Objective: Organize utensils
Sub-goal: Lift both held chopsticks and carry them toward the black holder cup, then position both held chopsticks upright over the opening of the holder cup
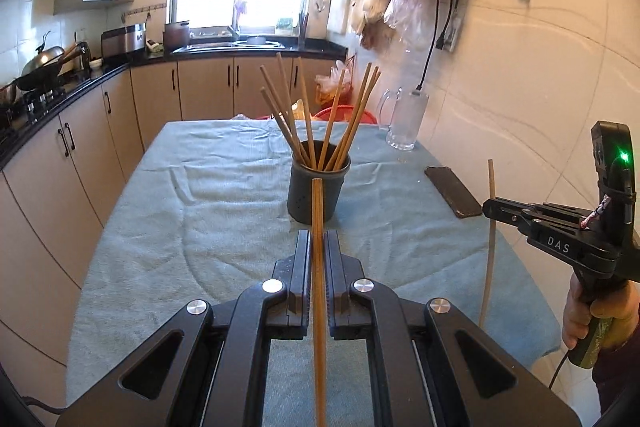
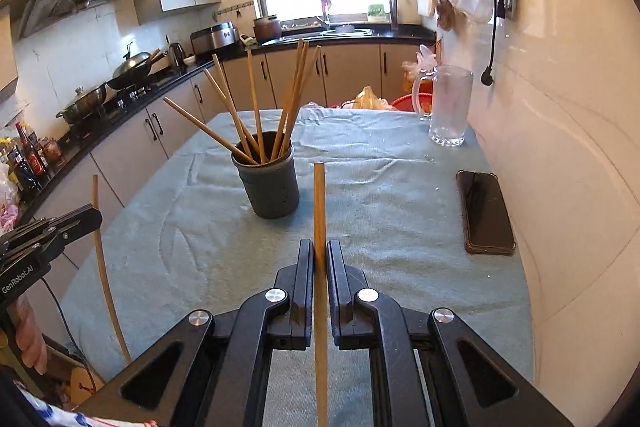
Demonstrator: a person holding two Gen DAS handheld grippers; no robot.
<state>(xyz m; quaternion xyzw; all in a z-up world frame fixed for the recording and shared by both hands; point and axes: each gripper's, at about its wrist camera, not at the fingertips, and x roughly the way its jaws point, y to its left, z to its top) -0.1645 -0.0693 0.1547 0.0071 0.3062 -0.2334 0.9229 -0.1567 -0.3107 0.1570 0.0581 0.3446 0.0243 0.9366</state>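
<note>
The left gripper is clamping a single brown chopstick between its fingers, the jaws closed down to the width of the stick, which is running lengthwise through them and sticking out ahead toward the holder. The right gripper is doing the same with a second chopstick, pinched upright between nearly closed jaws.

The dark grey utensil holder is standing near the middle of the tabletop, which is wearing a pale blue cloth. A bundle of wooden chopsticks is leaning out of the holder in a fan. Both held chopsticks are hanging above the cloth on the near side of the holder, apart from it.

Writing is showing on each tool as seen from the other one's camera. In the left wrist view, white letters reading "DAS" are showing on the body of the right gripper, and a green light is glowing on its upper housing. In the right wrist view, "GenRobot.AI" is showing in white along the side of the left gripper. A hand is wrapping the right tool's handle.

A dark phone is lying flat on the cloth near the tiled wall, and a clear glass mug is standing at the far right corner of the tabletop. No writing on them is readable.
</note>
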